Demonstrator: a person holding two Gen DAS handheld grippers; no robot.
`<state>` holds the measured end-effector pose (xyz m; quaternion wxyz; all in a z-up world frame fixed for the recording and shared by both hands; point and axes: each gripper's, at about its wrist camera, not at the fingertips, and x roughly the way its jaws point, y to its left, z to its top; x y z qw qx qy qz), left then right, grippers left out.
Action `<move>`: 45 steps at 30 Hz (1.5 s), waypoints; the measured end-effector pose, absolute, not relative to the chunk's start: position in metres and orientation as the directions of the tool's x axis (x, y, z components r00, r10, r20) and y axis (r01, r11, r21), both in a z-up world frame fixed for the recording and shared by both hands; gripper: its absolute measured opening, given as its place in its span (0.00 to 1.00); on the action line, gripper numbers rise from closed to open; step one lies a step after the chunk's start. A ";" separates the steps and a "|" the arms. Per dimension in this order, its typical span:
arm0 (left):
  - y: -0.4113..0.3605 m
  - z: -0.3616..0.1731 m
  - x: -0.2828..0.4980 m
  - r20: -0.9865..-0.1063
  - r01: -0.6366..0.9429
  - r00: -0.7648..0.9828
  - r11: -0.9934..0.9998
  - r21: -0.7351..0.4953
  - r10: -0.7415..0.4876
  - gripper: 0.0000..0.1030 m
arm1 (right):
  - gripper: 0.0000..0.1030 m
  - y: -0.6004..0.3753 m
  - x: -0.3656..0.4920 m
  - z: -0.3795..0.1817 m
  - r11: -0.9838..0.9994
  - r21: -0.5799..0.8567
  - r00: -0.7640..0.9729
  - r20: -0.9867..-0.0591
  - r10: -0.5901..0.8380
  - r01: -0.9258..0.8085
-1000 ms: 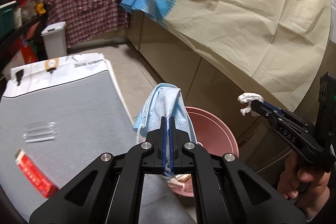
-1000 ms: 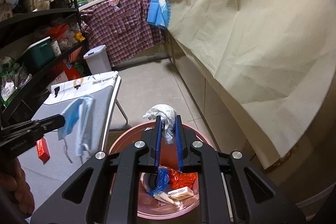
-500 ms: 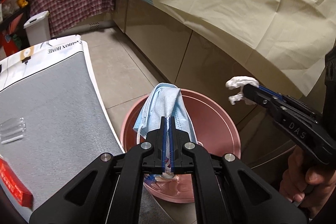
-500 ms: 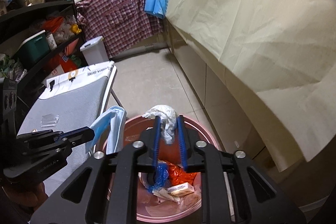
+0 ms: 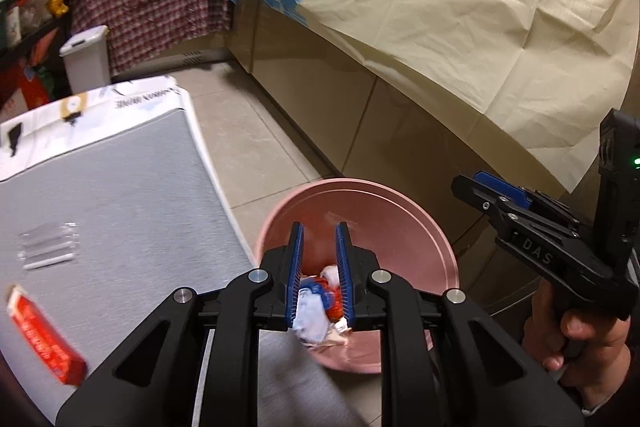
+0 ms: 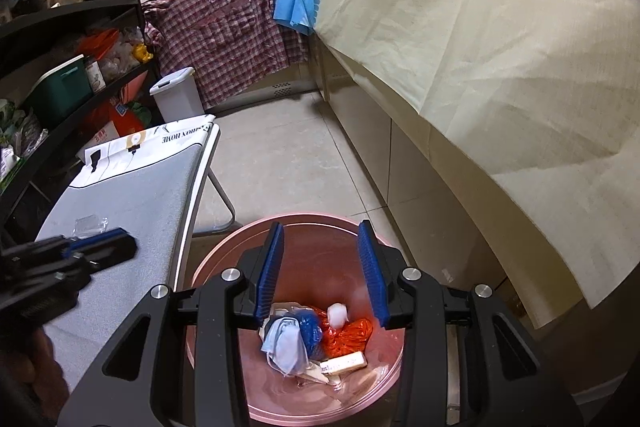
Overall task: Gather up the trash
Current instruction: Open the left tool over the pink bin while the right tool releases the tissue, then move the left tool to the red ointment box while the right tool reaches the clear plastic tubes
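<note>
Kitchen floor tiles run between a cream cloth draped over the cabinets on one side and dark storage shelves on the other, with a pink basin standing on the floor at the near end. Both hands point down toward it: the left hand-held gripper hangs over the basin's near rim, its jaws having just been opening to a narrow gap with nothing between them, and the right hand-held gripper is above the basin's middle, its jaws also having just been opening, now moderately wide and empty. Down in the basin lie the light blue face mask, a small white tissue wad, an orange wrapper, a blue wrapper and a small cream packet. Just beside the basin's left rim stands the grey-topped bench, bearing a red packet near its close edge and a clear plastic wrapper farther in. A white lidded bin stands well back by a hanging plaid shirt. Open floor lies beyond the basin.
</note>
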<state>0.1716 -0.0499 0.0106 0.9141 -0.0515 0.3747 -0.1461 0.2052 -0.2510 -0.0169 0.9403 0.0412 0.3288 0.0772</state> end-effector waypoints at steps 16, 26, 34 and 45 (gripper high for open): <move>0.089 0.004 0.112 -0.673 -0.193 0.735 0.977 -0.093 0.081 0.55 | 0.38 -0.238 0.171 0.010 0.986 0.056 0.829 -0.536 0.160 -0.155; 0.140 -0.044 0.130 -0.762 -0.383 0.634 0.910 -0.159 0.134 0.57 | 0.70 -0.216 0.159 0.017 0.984 -0.010 0.851 -0.504 0.149 -0.179; 0.146 -0.061 0.135 -0.803 -0.421 0.584 0.891 -0.172 0.120 0.56 | 0.70 -0.185 0.161 0.012 0.966 0.023 0.806 -0.546 0.227 -0.257; 0.178 -0.057 0.117 -0.794 -0.473 0.580 0.869 -0.146 0.182 0.36 | 0.60 -0.099 0.185 -0.005 0.891 0.092 0.692 -0.597 0.406 -0.444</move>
